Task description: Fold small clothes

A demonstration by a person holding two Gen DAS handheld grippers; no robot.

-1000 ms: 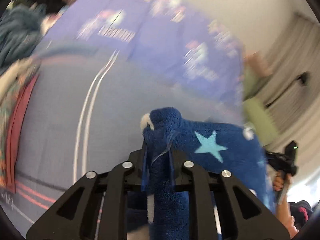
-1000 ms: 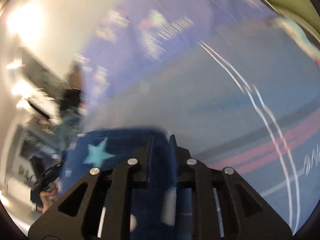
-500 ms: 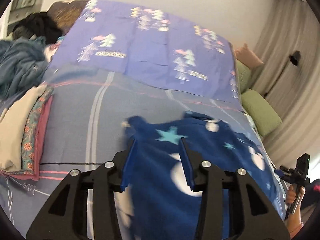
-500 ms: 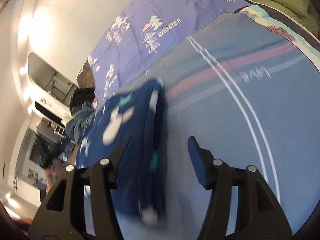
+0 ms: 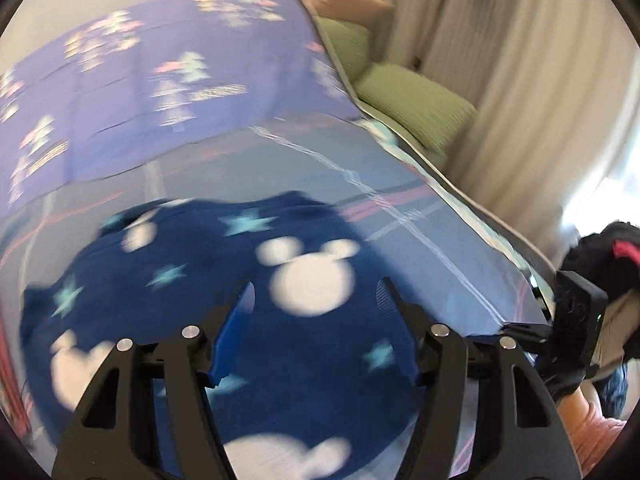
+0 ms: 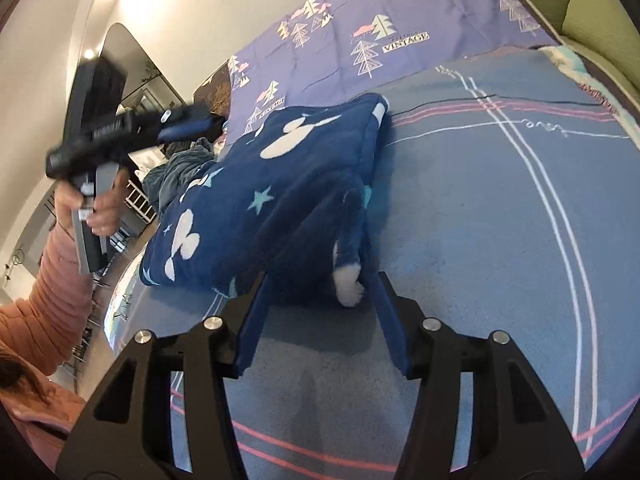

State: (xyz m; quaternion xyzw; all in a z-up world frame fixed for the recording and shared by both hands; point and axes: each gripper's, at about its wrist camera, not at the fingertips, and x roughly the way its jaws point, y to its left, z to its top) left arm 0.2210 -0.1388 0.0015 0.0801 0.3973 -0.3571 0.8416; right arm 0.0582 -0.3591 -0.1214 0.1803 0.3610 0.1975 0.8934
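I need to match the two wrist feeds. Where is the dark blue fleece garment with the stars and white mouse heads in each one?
Left wrist: the blue fleece garment fills the lower centre and left, lying on the bed beyond the open fingers.
Right wrist: the garment lies centre-left, its white-tipped end between the open fingers, not pinched.
Shared landmark: the purple tree-print sheet at the bed's far end.
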